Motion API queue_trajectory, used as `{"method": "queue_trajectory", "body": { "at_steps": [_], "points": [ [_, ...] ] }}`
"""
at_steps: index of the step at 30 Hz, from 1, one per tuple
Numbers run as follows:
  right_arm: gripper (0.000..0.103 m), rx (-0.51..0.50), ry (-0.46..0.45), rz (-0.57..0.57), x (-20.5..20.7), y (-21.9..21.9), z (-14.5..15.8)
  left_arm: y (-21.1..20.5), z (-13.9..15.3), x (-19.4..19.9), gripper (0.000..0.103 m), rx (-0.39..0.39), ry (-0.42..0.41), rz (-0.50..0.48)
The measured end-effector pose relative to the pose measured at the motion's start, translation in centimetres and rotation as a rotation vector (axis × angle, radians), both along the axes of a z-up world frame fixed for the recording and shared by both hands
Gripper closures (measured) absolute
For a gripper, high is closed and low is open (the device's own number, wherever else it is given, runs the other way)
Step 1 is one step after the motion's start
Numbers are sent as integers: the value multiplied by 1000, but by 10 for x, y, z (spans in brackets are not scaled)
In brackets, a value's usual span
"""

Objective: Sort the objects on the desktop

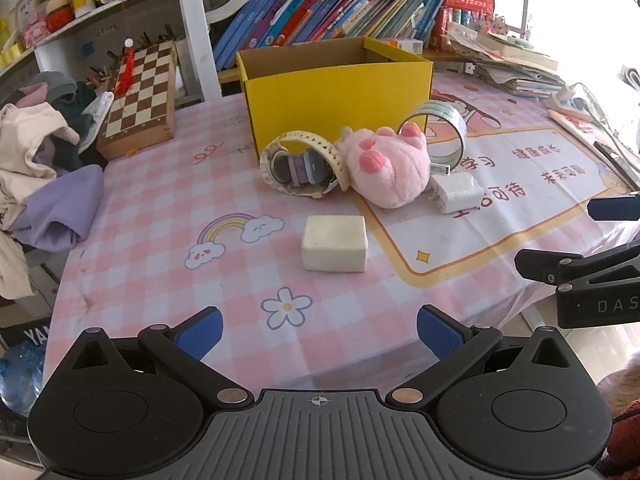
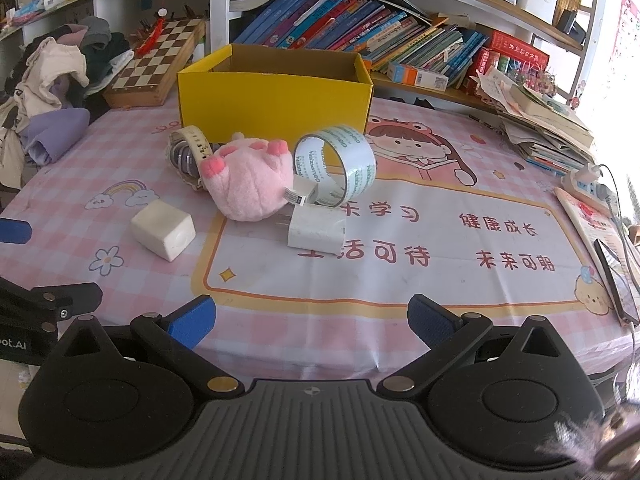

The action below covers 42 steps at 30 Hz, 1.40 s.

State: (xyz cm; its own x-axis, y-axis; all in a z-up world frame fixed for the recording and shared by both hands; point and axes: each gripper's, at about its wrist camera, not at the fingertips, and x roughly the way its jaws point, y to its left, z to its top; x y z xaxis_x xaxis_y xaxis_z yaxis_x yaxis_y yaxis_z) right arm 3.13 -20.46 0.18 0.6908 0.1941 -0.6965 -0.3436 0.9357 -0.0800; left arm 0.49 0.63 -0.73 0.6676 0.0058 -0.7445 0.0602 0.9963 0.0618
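An open yellow box [image 1: 336, 92] [image 2: 276, 100] stands at the back of the table. In front of it lie a watch with a cream strap [image 1: 300, 164] [image 2: 190, 152], a pink plush paw [image 1: 386, 166] [image 2: 250, 184], a roll of clear tape [image 1: 438, 130] [image 2: 336, 164] and a white charger [image 1: 456, 190] [image 2: 316, 228]. A cream block [image 1: 334, 248] [image 2: 163, 230] lies nearer. My left gripper [image 1: 318, 330] is open at the table's near edge, facing the block. My right gripper [image 2: 312, 320] is open too, holding nothing, short of the charger.
A chessboard [image 1: 140, 92] [image 2: 160, 64] and a heap of clothes [image 1: 44, 152] [image 2: 52, 80] sit at the left. Books [image 1: 320, 12] fill the shelf behind. Stacked papers [image 2: 548, 124], a power strip [image 2: 592, 182] and a phone [image 2: 616, 280] line the right edge.
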Motion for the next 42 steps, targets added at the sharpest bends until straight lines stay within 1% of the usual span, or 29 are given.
{"method": "queue_trajectory", "body": {
  "at_steps": [4,17,22,25,27,29,37,42],
  "points": [
    [0,3,0,6,-1,0,1,-1,0,0,0,18,-4,-1],
    [0,19,7,8,-3,-4,3,-4,3,-2,0,37,-22,-10],
    [0,15,18,-2,-3,-6,4,-2,5,-1,0,19,-24,-3],
    [3,28,31,4,-3,-7,4,-2,4,0,0,17,-15,-4],
    [7,33,36,10,-3,-8,4,-2,4,1,0,20,-11,-5],
    [8,34,32,18,-4,-7,4,-2,4,0,0,13,-9,-11],
    [8,37,17,39,-6,-4,6,-2,6,-2,0,-18,-20,-38],
    [8,37,-4,49,-6,-2,6,3,5,0,0,-21,-19,-24]
  ]
}}
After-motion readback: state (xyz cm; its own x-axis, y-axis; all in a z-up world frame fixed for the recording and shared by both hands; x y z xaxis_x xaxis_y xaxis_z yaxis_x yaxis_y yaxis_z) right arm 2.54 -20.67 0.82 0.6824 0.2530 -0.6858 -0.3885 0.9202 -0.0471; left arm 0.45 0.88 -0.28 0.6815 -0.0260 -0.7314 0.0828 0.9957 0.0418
